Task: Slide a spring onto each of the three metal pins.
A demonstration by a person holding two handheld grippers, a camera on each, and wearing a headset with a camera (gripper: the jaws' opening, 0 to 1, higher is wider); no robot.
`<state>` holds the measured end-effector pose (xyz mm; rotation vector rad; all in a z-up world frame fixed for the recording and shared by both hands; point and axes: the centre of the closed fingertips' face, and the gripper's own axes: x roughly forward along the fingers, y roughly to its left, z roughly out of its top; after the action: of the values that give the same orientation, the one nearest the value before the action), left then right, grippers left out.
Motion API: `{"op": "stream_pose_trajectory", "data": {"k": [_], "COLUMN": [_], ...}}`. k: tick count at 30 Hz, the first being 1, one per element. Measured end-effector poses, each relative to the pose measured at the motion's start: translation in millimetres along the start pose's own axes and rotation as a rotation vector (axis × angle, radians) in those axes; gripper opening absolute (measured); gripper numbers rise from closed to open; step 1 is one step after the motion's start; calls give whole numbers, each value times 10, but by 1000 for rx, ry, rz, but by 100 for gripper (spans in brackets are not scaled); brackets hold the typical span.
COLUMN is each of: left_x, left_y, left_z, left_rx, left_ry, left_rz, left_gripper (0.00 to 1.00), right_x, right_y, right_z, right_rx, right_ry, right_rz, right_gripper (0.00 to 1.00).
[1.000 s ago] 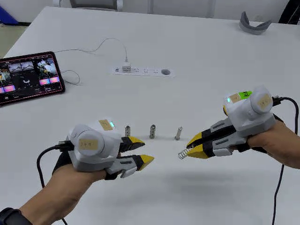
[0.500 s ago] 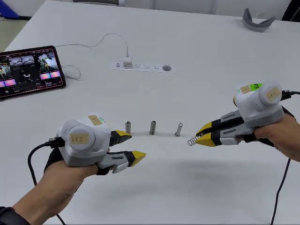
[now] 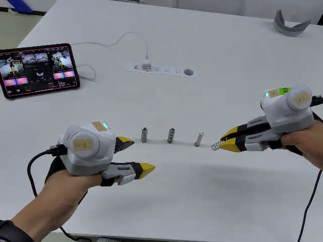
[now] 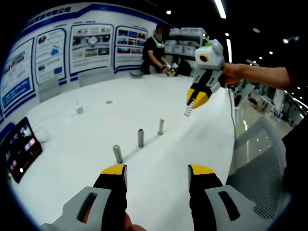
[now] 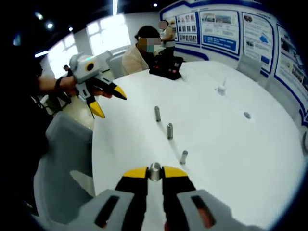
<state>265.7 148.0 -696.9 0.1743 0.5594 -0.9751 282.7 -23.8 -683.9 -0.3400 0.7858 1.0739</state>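
Head view: spring (image 3: 216,145) between right gripper (image 3: 225,142) jaws

The right gripper (image 5: 155,174) rises from the bottom edge, its yellow-tipped jaws closed on a spring (image 5: 154,168) seen end-on between the tips. Ahead, three pins (image 5: 169,131) stand upright in a row on the white counter (image 5: 231,159), the nearest just beyond the spring and not touching it. Whether any pin wears a spring is too small to tell. At upper left the left gripper (image 5: 109,102) is held in a hand over the counter's edge, jaws spread apart. A grey chair (image 5: 65,144) stands below it. A person (image 5: 139,55) sits at the far side, with posters (image 5: 226,29) on the wall behind.
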Motion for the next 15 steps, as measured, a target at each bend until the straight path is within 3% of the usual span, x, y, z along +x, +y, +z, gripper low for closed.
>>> {"op": "stream_pose_trajectory", "data": {"k": [15], "left_x": [-86], "left_y": [64], "left_z": [-86], "left_rx": [-47], "left_ry": [0], "left_rz": [40], "left_gripper": [63], "right_x": [147], "right_y": [-275], "right_z": [48], "right_rx": [-25], "right_ry": [43], "right_rz": [-14], "right_gripper": [12]}}
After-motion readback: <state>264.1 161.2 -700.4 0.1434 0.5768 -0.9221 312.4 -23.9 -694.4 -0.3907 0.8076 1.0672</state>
